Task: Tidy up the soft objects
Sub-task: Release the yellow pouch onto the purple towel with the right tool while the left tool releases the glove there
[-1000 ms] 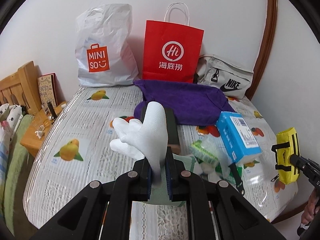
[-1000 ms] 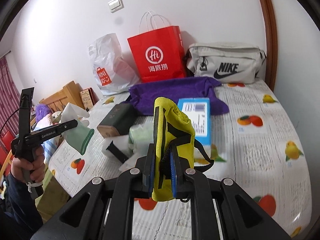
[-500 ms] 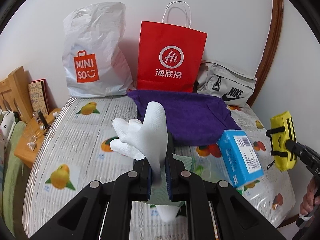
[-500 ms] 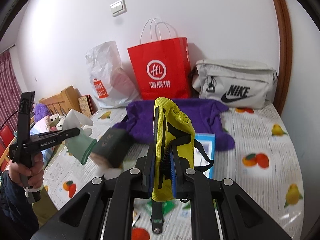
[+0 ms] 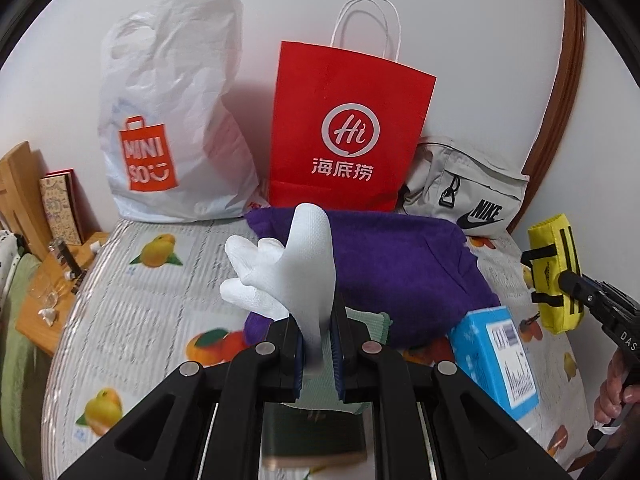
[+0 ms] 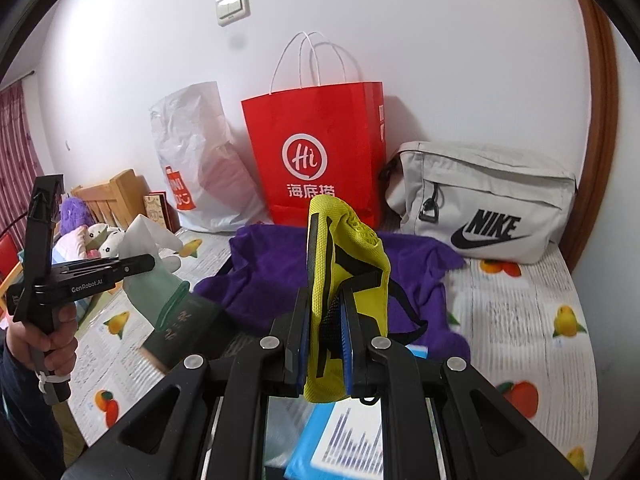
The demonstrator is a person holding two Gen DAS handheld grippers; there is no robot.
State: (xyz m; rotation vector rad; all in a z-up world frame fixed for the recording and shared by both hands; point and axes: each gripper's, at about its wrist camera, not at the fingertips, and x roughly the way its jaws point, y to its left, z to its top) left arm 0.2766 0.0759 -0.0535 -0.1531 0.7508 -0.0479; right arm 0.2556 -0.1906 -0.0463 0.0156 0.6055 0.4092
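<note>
Two claws up, each pinching one soft thing.
Left gripper clamps a knit white glove; right gripper squeezes a yellow mesh pouch; fuzzy purple towel just ahead.

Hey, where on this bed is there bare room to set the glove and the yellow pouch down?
Bare sheet lies left of the purple towel, below the Miniso bag, and right of the towel, below the Nike bag. Crowded: around the blue box and dark box.
</note>
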